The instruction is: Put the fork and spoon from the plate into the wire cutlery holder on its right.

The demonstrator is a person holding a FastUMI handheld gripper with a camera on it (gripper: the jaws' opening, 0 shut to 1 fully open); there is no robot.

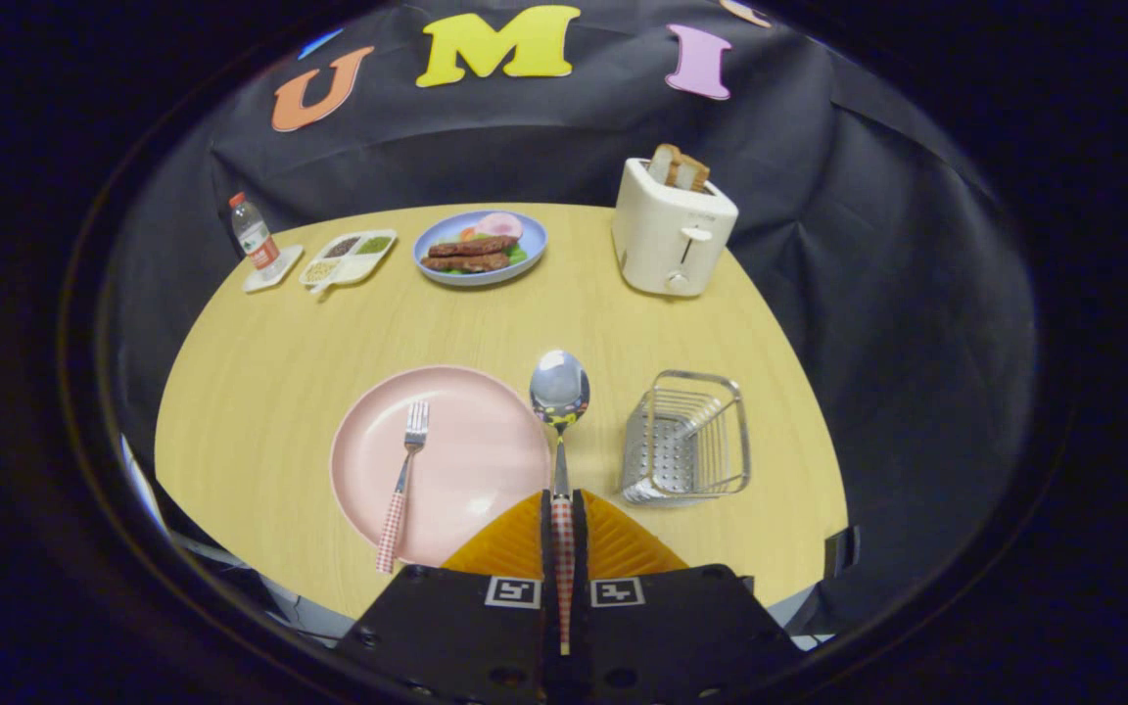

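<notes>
counter [260,392] holds one plate [466,460], one holder [689,441] right of plate, nothing in it yet. one fork [403,480] lies on plate. one spoon [561,431] at plate's right rim, handle clamped in tool [562,519]. roughly quarter done; both utensils left to drop in.

A white toaster [674,238] with bread in its slots stands at the desk's [260,392] far side. Left of the toaster sits a blue food plate [480,247], then a divided tray [349,258], then a water bottle [253,233].
</notes>
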